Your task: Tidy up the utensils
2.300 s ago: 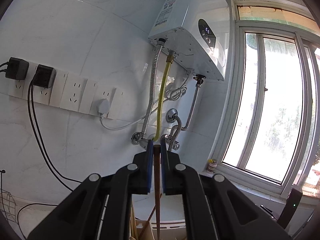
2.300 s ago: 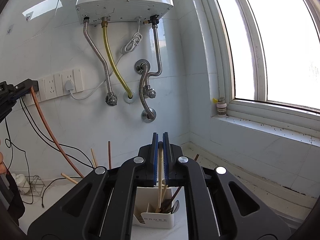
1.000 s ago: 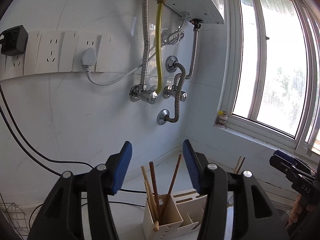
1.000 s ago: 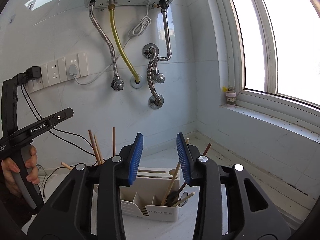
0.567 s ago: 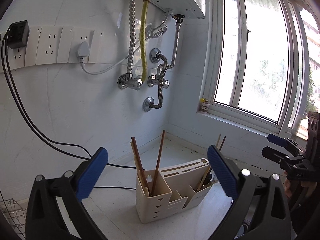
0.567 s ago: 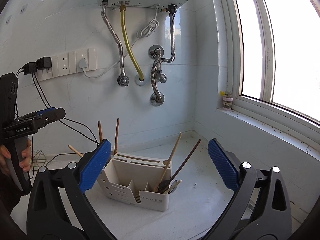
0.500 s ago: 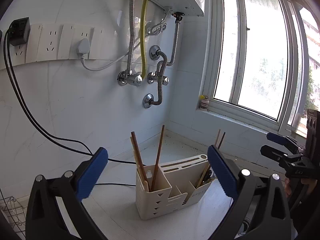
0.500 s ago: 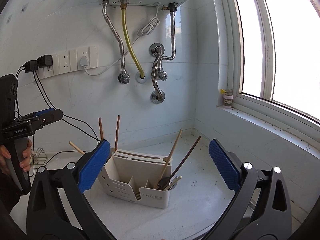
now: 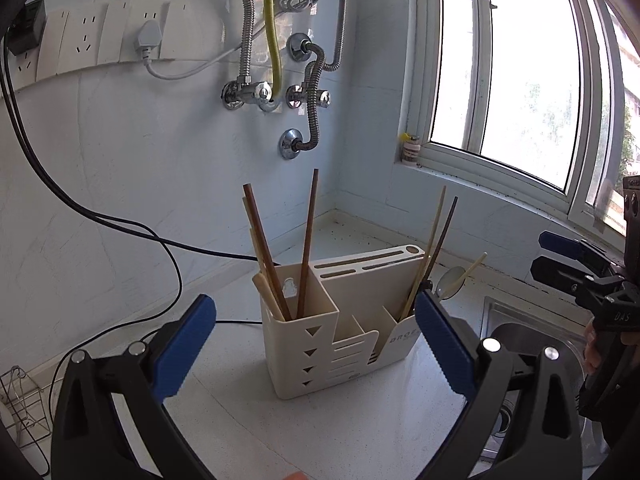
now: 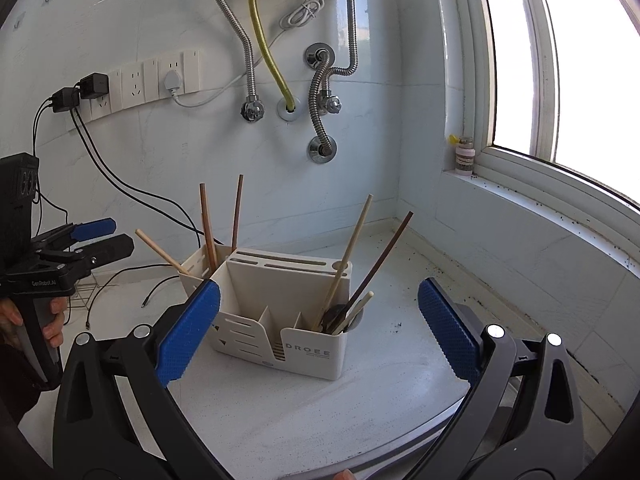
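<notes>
A cream utensil holder [image 9: 340, 332] [image 10: 280, 320] stands on the white counter. Several wooden chopsticks [image 9: 306, 248] [image 10: 208, 224] lean in its tall end compartment. More chopsticks [image 10: 352, 252] [image 9: 438, 240] and a metal spoon [image 9: 450, 282] lean in the opposite end compartment. My left gripper [image 9: 316, 340] is open, empty, in front of the holder. My right gripper [image 10: 318, 328] is also open and empty, with the holder framed between its blue pads. In the right wrist view the left gripper [image 10: 88, 240] shows at the left, held by a hand. In the left wrist view the right gripper [image 9: 572, 264] shows at the right.
A steel sink [image 9: 520, 332] lies right of the holder. Black cables [image 9: 120, 224] trail from the wall sockets [image 10: 140, 84] down to the counter. Metal hoses and valves [image 10: 320, 92] hang under a water heater. A small jar [image 10: 464, 158] stands on the windowsill. A wire rack [image 9: 20, 408] sits far left.
Both grippers let go of a chopstick and opened wide. Both then sank and tilted down, so the holder now sits larger and more central in each view.
</notes>
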The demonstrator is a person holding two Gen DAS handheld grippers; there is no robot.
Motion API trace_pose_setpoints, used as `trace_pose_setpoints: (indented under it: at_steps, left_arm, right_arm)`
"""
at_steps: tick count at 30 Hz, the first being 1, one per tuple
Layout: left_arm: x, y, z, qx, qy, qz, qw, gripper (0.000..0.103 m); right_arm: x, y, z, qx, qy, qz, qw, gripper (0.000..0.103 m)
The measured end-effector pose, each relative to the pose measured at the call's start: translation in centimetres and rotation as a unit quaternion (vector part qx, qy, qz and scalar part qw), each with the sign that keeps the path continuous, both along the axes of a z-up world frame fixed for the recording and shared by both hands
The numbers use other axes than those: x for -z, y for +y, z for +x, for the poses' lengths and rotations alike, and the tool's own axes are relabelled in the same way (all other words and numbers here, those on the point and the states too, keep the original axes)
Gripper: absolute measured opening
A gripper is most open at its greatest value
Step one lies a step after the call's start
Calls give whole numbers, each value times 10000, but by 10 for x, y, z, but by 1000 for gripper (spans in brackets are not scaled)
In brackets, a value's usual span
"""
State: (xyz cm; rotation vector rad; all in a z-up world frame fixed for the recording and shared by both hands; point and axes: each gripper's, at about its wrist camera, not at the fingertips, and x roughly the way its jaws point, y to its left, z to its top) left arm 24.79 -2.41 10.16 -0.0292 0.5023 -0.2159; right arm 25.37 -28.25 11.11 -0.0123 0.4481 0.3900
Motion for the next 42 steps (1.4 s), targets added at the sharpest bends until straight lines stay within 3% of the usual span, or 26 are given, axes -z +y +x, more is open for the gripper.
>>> trace_pose_setpoints:
  at_steps: [11,42]
  left_arm:
    - [9,-16,9,233,141,58,9996,98]
    - [7,-15,10,181,201,-23,9996,98]
  right_arm:
    - [13,0,5,-54,188,18,9998,95]
    - [15,4,1,-93,183,-128,9997,95]
